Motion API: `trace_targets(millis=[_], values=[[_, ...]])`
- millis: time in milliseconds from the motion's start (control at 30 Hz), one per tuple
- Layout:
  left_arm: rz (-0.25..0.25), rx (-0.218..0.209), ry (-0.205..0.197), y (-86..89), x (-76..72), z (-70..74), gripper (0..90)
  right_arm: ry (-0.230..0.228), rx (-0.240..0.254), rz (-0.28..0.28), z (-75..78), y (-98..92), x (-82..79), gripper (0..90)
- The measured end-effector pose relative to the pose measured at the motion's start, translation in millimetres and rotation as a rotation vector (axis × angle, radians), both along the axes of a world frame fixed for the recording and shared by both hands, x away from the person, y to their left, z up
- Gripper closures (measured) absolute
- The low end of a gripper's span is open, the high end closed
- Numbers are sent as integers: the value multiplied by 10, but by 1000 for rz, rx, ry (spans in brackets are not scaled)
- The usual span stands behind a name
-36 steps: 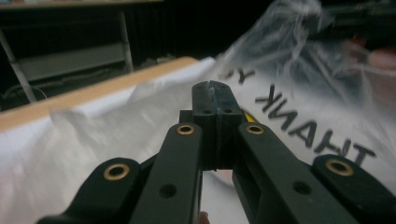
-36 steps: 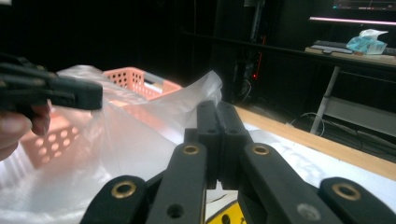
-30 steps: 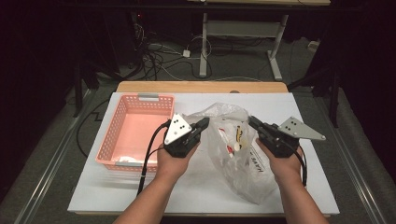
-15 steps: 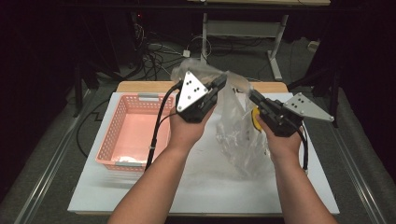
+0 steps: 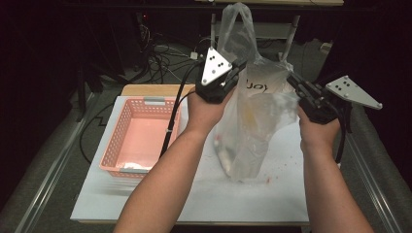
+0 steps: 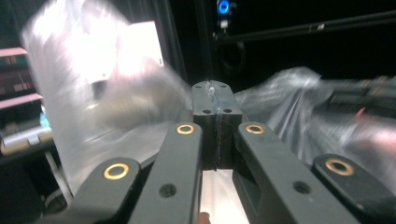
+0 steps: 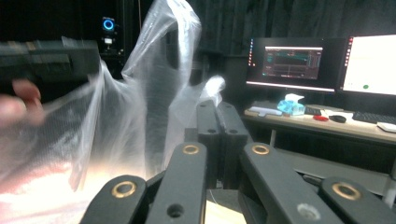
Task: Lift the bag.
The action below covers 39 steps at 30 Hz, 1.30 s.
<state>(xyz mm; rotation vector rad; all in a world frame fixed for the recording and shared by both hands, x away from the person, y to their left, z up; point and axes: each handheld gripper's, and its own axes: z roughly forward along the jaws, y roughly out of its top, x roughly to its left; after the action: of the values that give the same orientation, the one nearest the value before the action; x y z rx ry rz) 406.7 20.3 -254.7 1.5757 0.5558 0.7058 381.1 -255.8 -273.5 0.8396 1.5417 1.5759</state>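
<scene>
A clear plastic bag is held up above the white table, gripped on both sides near its top. The left gripper is fully closed, with a fold of the bag's film pinched between its jaws; in the left gripper view the film can be seen caught at the jaw tips. The right gripper is likewise closed, and its jaws appear to be clamped on the opposite edge of the bag, though the pinch itself is less plainly shown in the right gripper view.

The bag hangs between and below the two grippers, with its contents sagging to the bottom. One loop handle stands free above the left gripper. A pink basket lies below and to the outer side of the left gripper.

The step in hand is judged to be lifting the bag so that it can be emptied or moved. Both pinches should be kept firm, since thin film slips easily. The two grippers should be raised evenly, so the weight is shared and the film is not torn at either jaw.
</scene>
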Motion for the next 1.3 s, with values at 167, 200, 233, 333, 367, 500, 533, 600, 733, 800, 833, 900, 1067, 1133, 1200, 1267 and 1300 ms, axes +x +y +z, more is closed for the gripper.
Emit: trace_targets(millis=[167, 200, 233, 333, 367, 500, 533, 600, 733, 800, 833, 900, 1067, 1133, 1200, 1267, 1300], values=[[20, -5, 64, 166, -8, -281, 873, 32, -35, 5, -162, 3, -15, 900], [22, -4, 73, 199, -28, -322, 872, 34, -52, 9, -195, 4, -15, 900], [24, 1, 79, 232, -51, -356, 845, 41, -49, 10, -225, 14, -14, 900], [38, 1, 86, 350, -152, -421, 730, 64, -48, 10, -312, 37, -18, 900], [41, 3, 80, 398, -201, -431, 689, 65, -52, 9, -336, 35, -14, 900], [49, -12, 77, 607, -447, -484, 590, 78, -64, 2, -402, 15, -21, 900], [47, -11, 83, 658, -510, -509, 575, 82, -62, -4, -411, 9, -21, 900], [48, -3, 80, 756, -642, -577, 543, 89, -60, -11, -430, -19, -18, 900], [66, 25, 101, 898, -860, -777, 475, 102, -73, -22, -465, -85, -16, 900], [61, 33, 152, 920, -902, -928, 450, 105, -80, -23, -482, -99, -31, 900], [57, 28, 209, 916, -919, -1019, 429, 104, -87, -19, -490, -108, -40, 900], [48, 31, 294, 903, -932, -1219, 387, 107, -85, -15, -499, -109, -65, 900], [52, 101, 398, 848, -1045, -1625, 327, 100, -84, 33, -456, -129, -171, 790], [54, 141, 410, 828, -1073, -1719, 298, 88, -85, 54, -412, -146, -244, 754], [43, 145, 416, 807, -1090, -1789, 266, 70, -86, 66, -367, -162, -329, 724], [36, 153, 409, 769, -1115, -1840, 260, 66, -75, 73, -335, -172, -408, 704], [25, 158, 410, 746, -1126, -1864, 246, 59, -76, 74, -329, -183, -445, 700]])
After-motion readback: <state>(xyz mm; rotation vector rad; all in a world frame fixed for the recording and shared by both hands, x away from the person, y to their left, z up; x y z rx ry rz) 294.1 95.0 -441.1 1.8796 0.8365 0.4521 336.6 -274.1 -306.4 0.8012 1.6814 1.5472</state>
